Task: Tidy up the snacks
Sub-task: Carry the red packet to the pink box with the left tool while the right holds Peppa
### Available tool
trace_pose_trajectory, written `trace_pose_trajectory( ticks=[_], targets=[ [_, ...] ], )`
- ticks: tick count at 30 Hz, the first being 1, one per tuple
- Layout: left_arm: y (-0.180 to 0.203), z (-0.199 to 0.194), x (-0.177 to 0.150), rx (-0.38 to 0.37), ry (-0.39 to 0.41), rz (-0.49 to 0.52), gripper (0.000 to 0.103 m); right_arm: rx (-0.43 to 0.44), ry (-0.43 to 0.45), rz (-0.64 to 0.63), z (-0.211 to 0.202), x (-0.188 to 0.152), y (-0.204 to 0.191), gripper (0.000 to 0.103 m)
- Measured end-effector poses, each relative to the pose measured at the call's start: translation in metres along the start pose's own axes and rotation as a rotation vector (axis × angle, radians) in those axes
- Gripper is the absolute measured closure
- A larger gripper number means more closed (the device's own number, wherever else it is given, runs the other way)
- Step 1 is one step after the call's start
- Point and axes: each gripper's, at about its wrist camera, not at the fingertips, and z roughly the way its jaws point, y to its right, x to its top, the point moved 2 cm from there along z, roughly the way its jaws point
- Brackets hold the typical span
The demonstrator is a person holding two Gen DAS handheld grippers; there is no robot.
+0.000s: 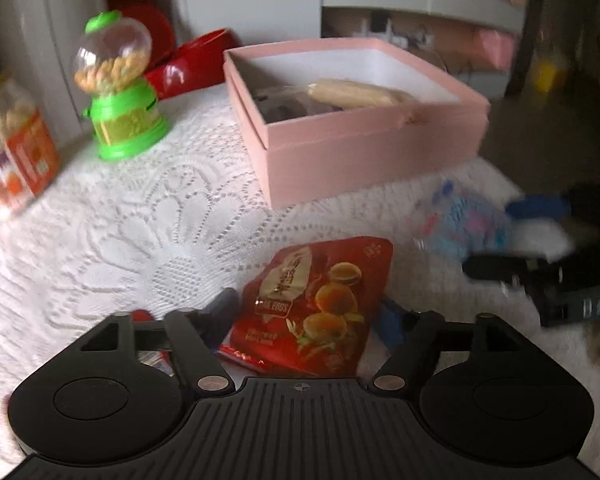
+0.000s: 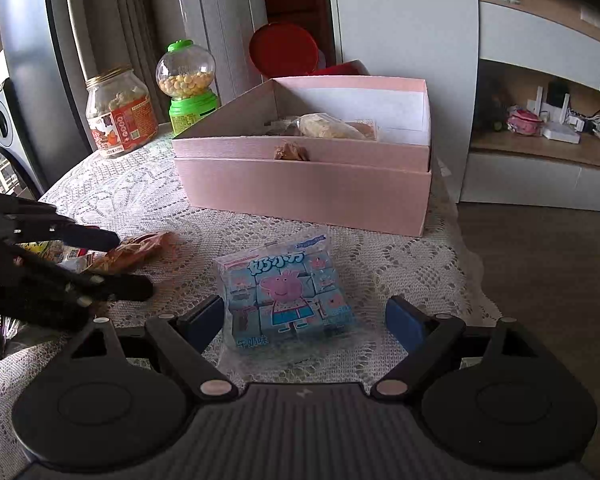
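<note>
- My left gripper (image 1: 306, 314) is spread wide around the red bag (image 1: 314, 308) on the near worktop (image 1: 112, 232), not squeezing it.
- My right gripper (image 2: 304, 316) is wide too; the blue pack (image 2: 286, 300) lies between its fingers, not pinched.
- Both look light, soft and crinkly, maybe slippery. I'd pinch them across the middle.
- The left view is blurry. The pink box (image 2: 304, 192) hides most of its snacks.

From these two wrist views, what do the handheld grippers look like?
Both match. Left gripper and right gripper: matte black body with a ribbed centre plate, two round discs, angled link arms with silver pivot pins, and blue pads on the jaws. No cables or sleeves show.
</note>
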Motion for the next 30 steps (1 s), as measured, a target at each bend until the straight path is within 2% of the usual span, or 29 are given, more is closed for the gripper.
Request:
trace_pose_trajectory(
  ticks=[2, 6, 11, 13, 17, 19, 20, 23, 30],
  targets=[
    [-0.002, 0.002, 0.002, -0.008, 0.004, -0.021, 0.024, 0.0, 0.0, -0.001, 0.0, 0.0, 0.0, 0.015],
    [0.009, -0.003, 0.001, 0.035, -0.015, -0.036, 0.026, 0.004, -0.006, -0.008, 0.0, 0.001, 0.001, 0.015],
    [0.035, -0.018, -0.016, 0.063, -0.014, -0.042, 0.027, 0.047, -0.027, -0.016, 0.003, 0.006, 0.004, 0.015],
    [0.043, -0.021, -0.022, 0.079, -0.004, -0.046, 0.027, 0.038, -0.036, -0.059, 0.008, 0.009, 0.0, 0.015],
    [0.042, -0.026, -0.025, 0.048, -0.008, -0.072, 0.026, 0.02, -0.069, -0.155, 0.017, 0.014, -0.013, 0.015],
    [0.039, -0.027, -0.026, 0.028, -0.01, -0.084, 0.026, 0.025, -0.082, -0.177, 0.015, 0.015, -0.017, 0.027],
    [0.037, -0.028, -0.026, 0.018, -0.011, -0.092, 0.026, 0.031, -0.087, -0.191, 0.011, 0.015, -0.02, 0.04],
    [0.035, -0.03, -0.028, 0.006, -0.012, -0.103, 0.026, 0.042, -0.091, -0.183, 0.001, 0.015, -0.02, 0.043],
    [0.042, -0.031, -0.03, 0.029, -0.009, -0.071, 0.026, 0.027, -0.09, -0.177, -0.012, 0.004, -0.014, 0.044]
  ],
)
